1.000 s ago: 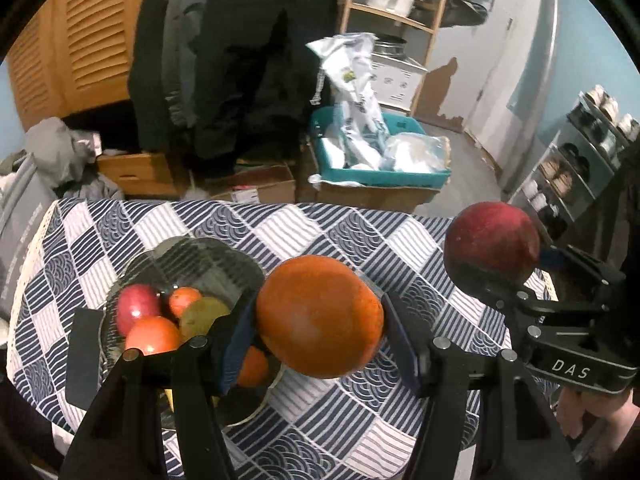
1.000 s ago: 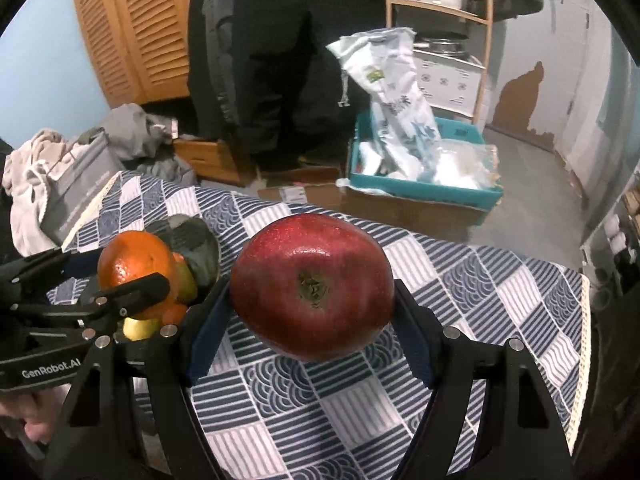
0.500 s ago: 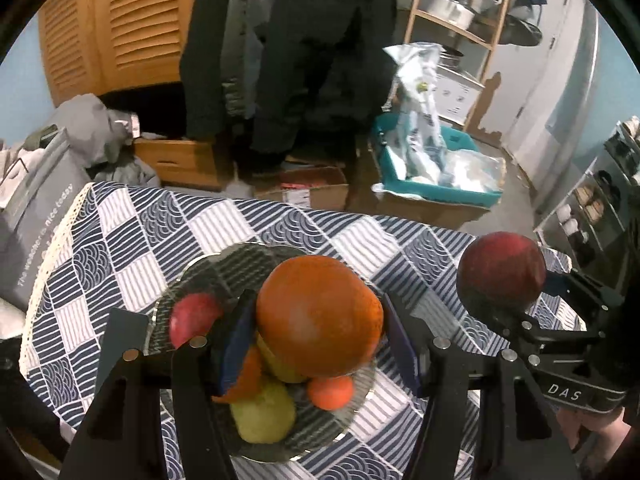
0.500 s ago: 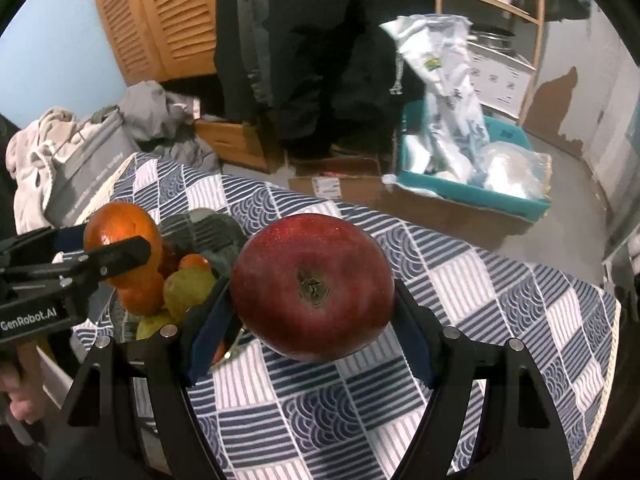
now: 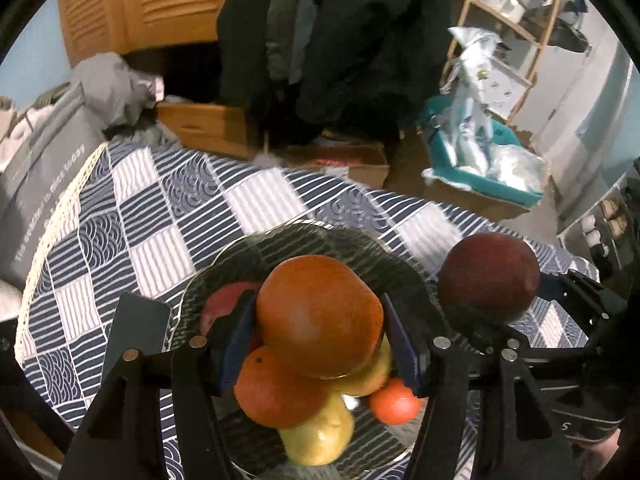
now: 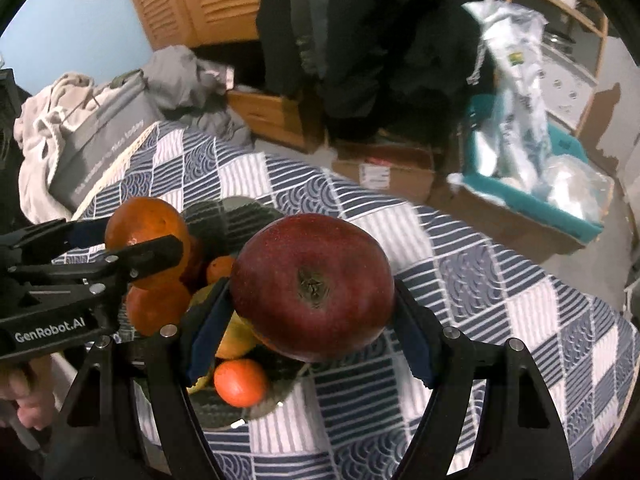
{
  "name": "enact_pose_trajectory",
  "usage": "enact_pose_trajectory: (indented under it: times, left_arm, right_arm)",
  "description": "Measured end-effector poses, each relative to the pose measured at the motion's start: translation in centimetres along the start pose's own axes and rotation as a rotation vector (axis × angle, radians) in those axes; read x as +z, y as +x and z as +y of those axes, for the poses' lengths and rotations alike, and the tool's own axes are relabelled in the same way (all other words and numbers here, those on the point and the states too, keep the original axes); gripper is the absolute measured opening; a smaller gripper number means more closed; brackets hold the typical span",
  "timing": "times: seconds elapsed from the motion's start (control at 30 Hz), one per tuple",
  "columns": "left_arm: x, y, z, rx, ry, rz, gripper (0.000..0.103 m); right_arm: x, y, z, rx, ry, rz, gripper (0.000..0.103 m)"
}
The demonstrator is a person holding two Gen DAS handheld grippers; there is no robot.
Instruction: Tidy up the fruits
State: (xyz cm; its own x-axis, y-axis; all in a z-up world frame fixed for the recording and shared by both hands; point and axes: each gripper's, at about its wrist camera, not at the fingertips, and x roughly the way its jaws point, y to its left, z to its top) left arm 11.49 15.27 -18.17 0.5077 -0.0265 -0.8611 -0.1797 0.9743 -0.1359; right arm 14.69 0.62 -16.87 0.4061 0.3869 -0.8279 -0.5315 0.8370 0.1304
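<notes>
My left gripper (image 5: 320,338) is shut on a large orange (image 5: 318,316) and hangs over the glass bowl (image 5: 280,240). The bowl holds several fruits: another orange (image 5: 272,394), a yellow pear (image 5: 320,436), a small tangerine (image 5: 394,402) and a red apple (image 5: 224,304). My right gripper (image 6: 310,330) is shut on a dark red apple (image 6: 312,286), held above the bowl's right edge (image 6: 224,420). In the left wrist view that apple (image 5: 488,278) appears to the right of the orange. In the right wrist view the held orange (image 6: 146,232) shows at the left.
A blue and white patterned cloth (image 5: 168,216) covers the table. A dark flat pad (image 5: 138,320) lies left of the bowl. Beyond the table are a grey bag (image 6: 104,140), cardboard boxes (image 6: 384,168), a teal crate of plastic bags (image 6: 532,160) and hanging dark coats (image 5: 340,32).
Both grippers have moved left and down with their fruits; the orange, which hung right of the bowl, is now over it, and the apple has come close beside it.
</notes>
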Motion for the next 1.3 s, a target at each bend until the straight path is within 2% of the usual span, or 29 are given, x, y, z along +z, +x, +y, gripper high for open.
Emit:
enact_pose_trajectory:
  times: [0.2, 0.57, 0.7, 0.83, 1.07, 1.3]
  left_arm:
    - [-0.3, 1.0, 1.7, -0.030, -0.056, 0.021, 0.064]
    - [0.1, 1.8, 1.9, -0.038, -0.082, 0.035, 0.064]
    - [0.2, 1.2, 1.9, -0.053, -0.087, 0.023, 0.065]
    - [0.1, 0.8, 2.0, -0.045, -0.083, 0.023, 0.065]
    - [-0.2, -1.2, 2.4, -0.040, -0.100, 0.001, 0.066]
    - [-0.6, -4.0, 1.7, -0.042, -0.081, -0.041, 0.070]
  right_arm:
    - [-0.1, 2.9, 0.6, 0.016, 0.000, 0.056, 0.077]
    - [-0.8, 5.3, 1.5, 0.046, -0.046, 0.134, 0.078]
    - [-0.6, 4.9, 1.6, 0.042, -0.056, 0.109, 0.078]
    - [0.1, 3.9, 1.2, 0.074, -0.036, 0.081, 0.079]
    - [0.3, 2.2, 0.7, 0.057, -0.027, 0.060, 0.079]
    - [0.4, -1.0, -0.2, 0.033, 0.014, 0.007, 0.079]
